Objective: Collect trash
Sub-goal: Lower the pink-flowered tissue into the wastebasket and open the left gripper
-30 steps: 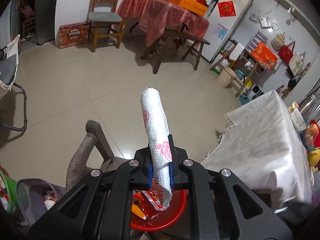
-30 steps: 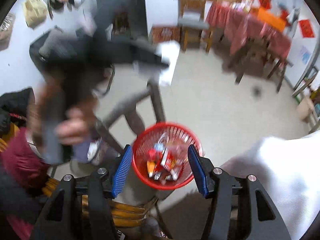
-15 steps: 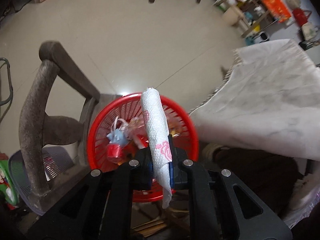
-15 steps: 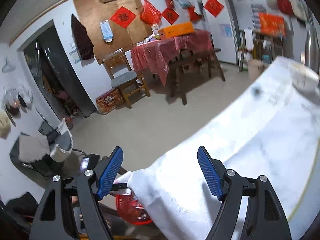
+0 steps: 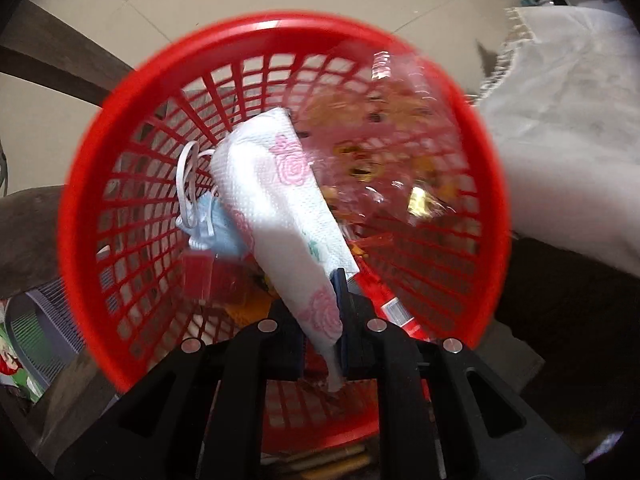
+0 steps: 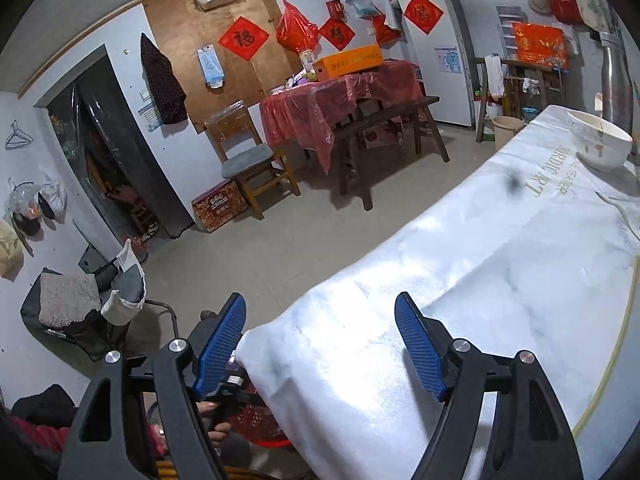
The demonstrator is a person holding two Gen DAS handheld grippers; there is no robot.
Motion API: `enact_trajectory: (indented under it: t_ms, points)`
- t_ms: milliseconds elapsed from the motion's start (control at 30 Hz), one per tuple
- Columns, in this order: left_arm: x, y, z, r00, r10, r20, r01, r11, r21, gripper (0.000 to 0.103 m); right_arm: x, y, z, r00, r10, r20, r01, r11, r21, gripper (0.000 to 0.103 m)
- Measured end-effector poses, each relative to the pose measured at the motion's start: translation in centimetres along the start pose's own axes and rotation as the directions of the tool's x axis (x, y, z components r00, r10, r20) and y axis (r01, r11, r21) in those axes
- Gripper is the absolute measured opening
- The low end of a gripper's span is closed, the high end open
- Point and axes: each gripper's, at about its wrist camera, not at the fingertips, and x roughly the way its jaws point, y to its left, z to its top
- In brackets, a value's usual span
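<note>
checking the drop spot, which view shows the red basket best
The left wrist view: the red basket fills the frame, rim and trash inside visible. The right wrist view shows only a sliver of it below the white tablecloth.

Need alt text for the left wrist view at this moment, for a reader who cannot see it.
The left gripper pinches a rolled white paper towel printed with pink roses, holding it over the mouth of a red plastic basket. The basket already holds a blue face mask and clear wrappers; a white tablecloth shows at right.
</note>
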Motion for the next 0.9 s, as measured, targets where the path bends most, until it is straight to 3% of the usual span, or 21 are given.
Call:
enact_trajectory:
  t_ms: [467,600,833,900]
  points:
    - [2.0,1.2,1.4,1.0,0.027,0.016,-0.027,0.999,-0.024,0.013,-0.6,0.2,-0.3,1.0,0.013,0.004,-0.013,1.0,0.007,0.076]
    - [1.9,-0.6,0.5,0.998,0.058,0.026,-0.058,0.998,-0.005,0.014,-1.1,0.4,-0.5,1.0,0.018,0.005,-0.018,1.0,0.005,0.076]
    - [-0.8,-0.5,-2.0,0.999,0.02,0.036,-0.019,1.0,-0.003,0.036,-1.7,0.5,-0.7,0.999,0.034,0.008,-0.034,0.999,0.008,0.076]
    - [-1.8,-0.3,-2.7,0.999,0.017,0.046,-0.017,1.0,-0.005,0.051,-1.8,0.6,-0.8,0.999,0.034,0.01,-0.034,0.999,0.01,0.076]
